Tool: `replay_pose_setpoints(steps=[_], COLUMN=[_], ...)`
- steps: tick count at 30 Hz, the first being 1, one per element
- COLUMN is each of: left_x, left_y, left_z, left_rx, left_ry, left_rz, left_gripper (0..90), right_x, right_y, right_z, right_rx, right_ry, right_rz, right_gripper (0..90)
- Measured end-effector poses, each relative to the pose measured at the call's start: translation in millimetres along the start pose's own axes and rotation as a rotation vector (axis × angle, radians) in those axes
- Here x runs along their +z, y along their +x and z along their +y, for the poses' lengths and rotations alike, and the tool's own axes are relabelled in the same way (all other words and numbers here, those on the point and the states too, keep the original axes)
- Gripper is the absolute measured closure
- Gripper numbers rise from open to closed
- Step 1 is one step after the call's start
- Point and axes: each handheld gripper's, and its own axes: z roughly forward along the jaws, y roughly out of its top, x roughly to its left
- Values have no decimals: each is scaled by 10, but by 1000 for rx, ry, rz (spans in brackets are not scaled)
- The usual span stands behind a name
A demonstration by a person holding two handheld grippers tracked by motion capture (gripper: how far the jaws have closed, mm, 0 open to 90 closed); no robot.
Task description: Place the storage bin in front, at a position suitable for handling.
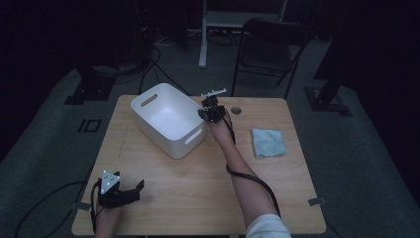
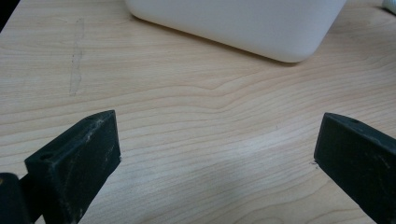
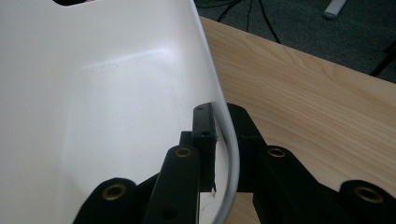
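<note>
Wood table (image 1: 198, 188); right gripper (image 3: 223, 140) pinching unlabelled white bin (image 3: 93, 93) rim; left gripper (image 2: 217, 154) spread.

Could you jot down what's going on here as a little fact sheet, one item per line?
Setting: a wooden table in a dim room
Main object: a white bin with handle slots, nothing inside it
Right gripper: jaws closed on the bin's wall, one inside and one outside the rim
Left gripper: jaws wide apart over bare wood near the table's front left corner, holding nothing
Other item: a light blue cloth lying flat to the right of the bin, untouched
Background: a dark folding chair beyond the table
</note>
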Motion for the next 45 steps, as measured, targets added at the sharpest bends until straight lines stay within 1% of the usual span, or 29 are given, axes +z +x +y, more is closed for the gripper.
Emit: replay_pose_setpoints(steps=[1, 3, 10, 15, 16, 21, 28, 29, 31, 36, 38, 40, 43, 45], left_x=[-8, -3, 18, 4, 3, 5, 9, 10, 12, 7, 9, 21, 22, 16], left_y=[6, 11, -13, -9, -8, -16, -27, -28, -26, -31, -37, -43, -40, -41], left_z=[2, -1, -5, -3, -2, -2, -2, -4, -6, -6, -6, -10, -14, -14], left_rx=[-8, -18, -3, -18, -24, -25, -9, -6, -11, -22, -13, 2, 3, -1], left_ry=[-13, -10, 7, -11, -15, -15, 0, -1, -1, -14, -4, 10, 7, 4], left_rz=[-3, -11, -19, -21, -25, -29, -25, -24, -25, -32, -31, -22, -21, -17], left_gripper=[6, 6, 6, 6, 6, 6, 6, 6, 6, 6, 6, 6, 6, 6], right_x=[-5, -24, -87, -138, -148, -192, -258, -266, -282, -329, -349, -370, -381, -427], right_y=[-5, -14, -33, -60, -65, -79, -50, -51, -60, -82, -89, -93, -96, -103], right_z=[-5, -19, -74, -115, -124, -161, -209, -218, -235, -278, -298, -318, -327, -368], right_rx=[2, 9, 10, 24, 23, 19, -22, -23, -11, -1, 2, 2, 2, 1], right_ry=[0, 0, 0, 1, -1, -1, 7, 5, 2, -2, -4, -6, -5, -6], right_rz=[3, 14, 32, 49, 49, 49, 18, 19, 26, 41, 45, 48, 48, 49], right_gripper=[831, 832, 831, 831, 831, 831, 839, 839, 838, 838, 837, 837, 837, 837])
